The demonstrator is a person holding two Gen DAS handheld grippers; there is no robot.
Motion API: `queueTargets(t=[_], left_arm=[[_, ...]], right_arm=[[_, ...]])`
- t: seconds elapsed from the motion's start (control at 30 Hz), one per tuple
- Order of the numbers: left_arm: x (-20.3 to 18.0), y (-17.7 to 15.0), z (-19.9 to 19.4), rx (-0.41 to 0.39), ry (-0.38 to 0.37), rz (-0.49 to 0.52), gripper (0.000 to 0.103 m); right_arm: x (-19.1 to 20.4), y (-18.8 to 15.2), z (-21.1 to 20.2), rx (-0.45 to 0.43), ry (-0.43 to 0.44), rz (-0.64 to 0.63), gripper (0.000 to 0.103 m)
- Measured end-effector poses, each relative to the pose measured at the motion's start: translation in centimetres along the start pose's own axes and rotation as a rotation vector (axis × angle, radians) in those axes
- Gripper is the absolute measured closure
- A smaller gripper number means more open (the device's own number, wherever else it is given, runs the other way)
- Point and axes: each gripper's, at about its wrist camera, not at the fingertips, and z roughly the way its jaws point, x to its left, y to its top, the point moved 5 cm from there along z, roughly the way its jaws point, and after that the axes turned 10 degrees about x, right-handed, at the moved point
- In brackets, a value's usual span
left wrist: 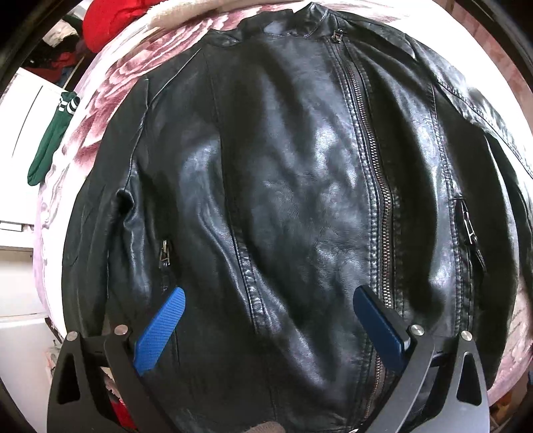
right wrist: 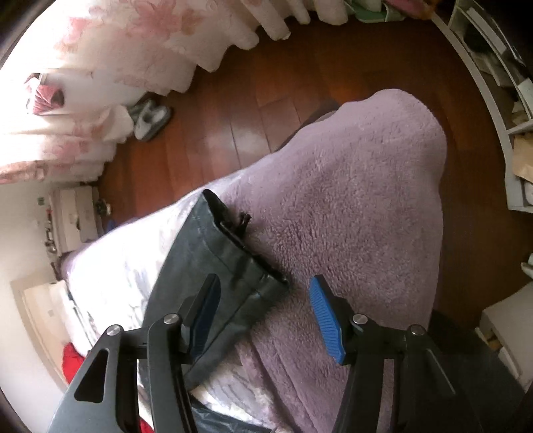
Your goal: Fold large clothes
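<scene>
- Black jacket [left wrist: 283, 200] lay flat, zipped, on bed [right wrist: 366, 200].
- Left tool [left wrist: 268, 299] gaped wide, empty.
- Right tool [right wrist: 265, 293] open beside sleeve cuff [right wrist: 240, 253], gripping nothing.
- Next, likely: fold sleeve in.

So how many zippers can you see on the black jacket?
3: the long front zipper down the jacket, one pocket zipper left, one pocket zipper right. Others may be hidden.

- green sock [left wrist: 50, 140] hanging off blanket edge
- red cloth [left wrist: 110, 20] on far side
- grey slippers [right wrist: 150, 120] on wood floor [right wrist: 266, 93]
- floral curtain [right wrist: 110, 50] beside them
</scene>
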Motion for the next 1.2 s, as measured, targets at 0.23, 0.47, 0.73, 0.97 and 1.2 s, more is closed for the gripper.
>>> queueTargets(t=[0.23,0.47,0.73,0.97,1.2], left_arm=[[0.3,0.8,0.1,-0.016,0.005,0.009,0.0],[-0.3,0.2,-0.1,-0.025,0.006,0.004,0.0],[0.5,0.2,-0.8,-0.041,-0.009,-0.01,0.0],[0.0,1.3,-2.6,-0.091,-0.038,-0.059,0.0],[0.8,2.1,-4.0,-0.117,-0.122,-0.145,0.0]], right_arm=[[3.0,-0.1,4.9,0.05,-0.017,-0.073,0.033],[5.7,0.8,5.8,-0.083,0.093,0.082,0.034],[9.0,1.9,4.0,-0.097,0.138,-0.066,0.094],[18.2,2.5,-0.6,-0.158,0.243,-0.237,0.095],[30.6,-6.0,-2.0,-0.142,0.217,-0.645,0.095]])
